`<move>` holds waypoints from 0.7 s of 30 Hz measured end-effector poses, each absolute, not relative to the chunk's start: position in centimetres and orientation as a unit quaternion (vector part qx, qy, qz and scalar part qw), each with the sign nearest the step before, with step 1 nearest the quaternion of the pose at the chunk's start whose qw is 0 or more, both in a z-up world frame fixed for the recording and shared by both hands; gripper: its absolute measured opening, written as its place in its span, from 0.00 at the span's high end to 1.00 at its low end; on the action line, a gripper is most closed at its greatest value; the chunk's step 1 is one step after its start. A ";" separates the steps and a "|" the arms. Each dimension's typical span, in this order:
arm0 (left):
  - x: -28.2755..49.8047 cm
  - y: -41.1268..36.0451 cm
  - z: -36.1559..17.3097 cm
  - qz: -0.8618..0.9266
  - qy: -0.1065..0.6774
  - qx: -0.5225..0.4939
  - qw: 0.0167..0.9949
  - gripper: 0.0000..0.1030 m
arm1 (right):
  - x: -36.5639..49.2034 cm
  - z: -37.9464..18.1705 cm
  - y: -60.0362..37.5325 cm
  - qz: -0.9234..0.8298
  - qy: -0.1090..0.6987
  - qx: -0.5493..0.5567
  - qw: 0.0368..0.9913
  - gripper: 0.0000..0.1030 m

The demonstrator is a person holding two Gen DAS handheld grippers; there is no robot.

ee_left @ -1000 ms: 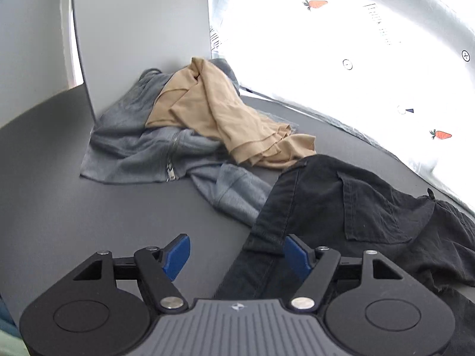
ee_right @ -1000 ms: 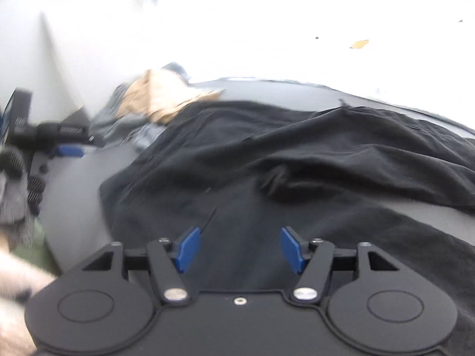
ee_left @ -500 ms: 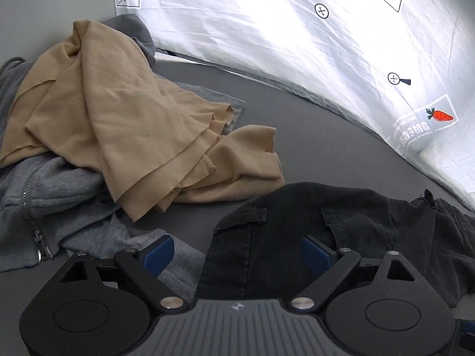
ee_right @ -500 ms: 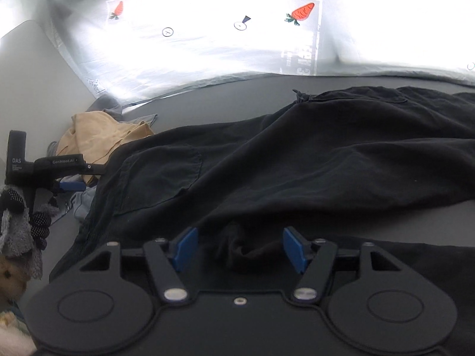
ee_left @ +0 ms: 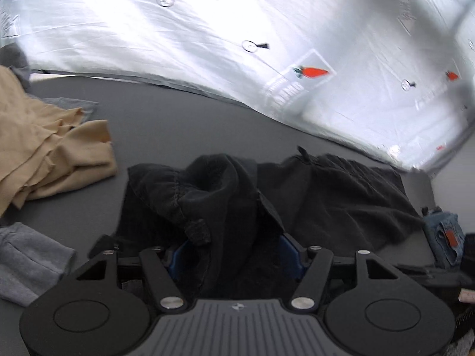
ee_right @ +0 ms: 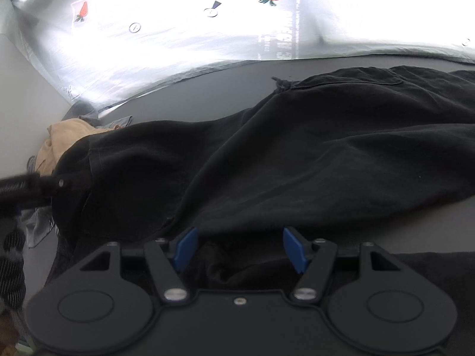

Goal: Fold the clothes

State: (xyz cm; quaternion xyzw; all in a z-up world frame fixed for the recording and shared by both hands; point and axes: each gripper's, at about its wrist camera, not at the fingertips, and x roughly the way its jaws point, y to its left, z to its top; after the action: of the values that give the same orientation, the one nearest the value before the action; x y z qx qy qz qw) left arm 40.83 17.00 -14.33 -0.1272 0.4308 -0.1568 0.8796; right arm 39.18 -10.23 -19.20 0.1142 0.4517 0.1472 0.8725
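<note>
Black trousers (ee_right: 311, 154) spread across grey table (ee_left: 184, 124), one end bunched and raised at left gripper (ee_left: 234, 255). Left jaws closing, bunched black cloth between the blue pads; firm pressing on the cloth not confirmed — folds cover both pads. Right gripper (ee_right: 239, 247) low over a fold of the same trousers, jaws standing apart, cloth lying under and between them, no pinch visible.

Tan garment (ee_left: 50, 139) and grey garment (ee_left: 26, 261) heaped to the left, just beside the trousers.

Risks, judged from the present layout:
- Left bite looks thick and uneven; several layers could be caught, so lifted edge would come up twisted instead of flat.
- Only a loose outer fold caught — cloth likely to slip out once pulled.
- Right jaws not yet on cloth; pulling with left alone would drag the whole garment sideways.
- Nearby tan garment could be snagged or shoved.
</note>
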 end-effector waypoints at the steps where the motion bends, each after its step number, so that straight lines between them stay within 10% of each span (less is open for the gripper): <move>1: 40.4 15.3 -14.4 -0.168 0.434 -0.105 0.879 0.34 | 39.2 -19.2 -10.6 0.141 0.451 0.120 0.873 0.37; 7: 40.1 13.1 -14.9 -0.157 0.430 -0.065 0.887 0.18 | 38.6 -19.3 -11.5 0.123 0.444 0.117 0.880 0.37; 21: 48.4 29.7 -21.4 -0.205 0.407 -0.462 0.761 0.11 | 38.2 -20.7 -9.8 0.133 0.469 0.088 0.868 0.36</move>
State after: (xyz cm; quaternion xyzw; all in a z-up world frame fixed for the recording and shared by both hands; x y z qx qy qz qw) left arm 48.36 29.67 -21.36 -0.4616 0.4075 -0.2048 0.7609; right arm 38.24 -9.79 -20.74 0.0880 0.4695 0.1328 0.8685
